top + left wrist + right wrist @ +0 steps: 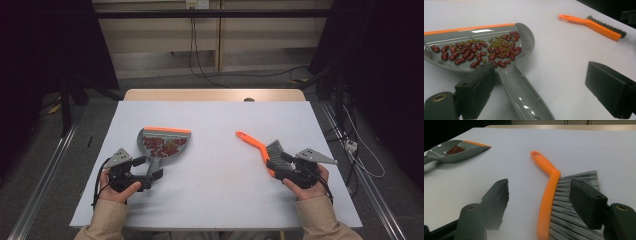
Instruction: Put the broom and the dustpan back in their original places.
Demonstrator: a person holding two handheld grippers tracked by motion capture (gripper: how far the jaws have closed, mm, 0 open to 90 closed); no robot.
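Tabletop (pixel 215 200): pale grey; your dustpan (pixel 162 142) lies left, your brush (pixel 260 147) right.
Left tongs (pixel 541 92): you hold them low, jaws wide, straddling the dustpan's handle without pressing it.
Right tongs (pixel 546 202): jaws apart around the brush, its orange back between them, not gripped.
Dustpan: grey, orange lip.
Left gripper view: beans (pixel 479 51), red and small green, in the pan.

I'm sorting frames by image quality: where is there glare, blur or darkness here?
High view: table evenly lit, surroundings dark. Left gripper view: white glare streaks on the dustpan; beans sharp, near jaws slightly soft. Right gripper view: near jaws blurred, brush handle clear.
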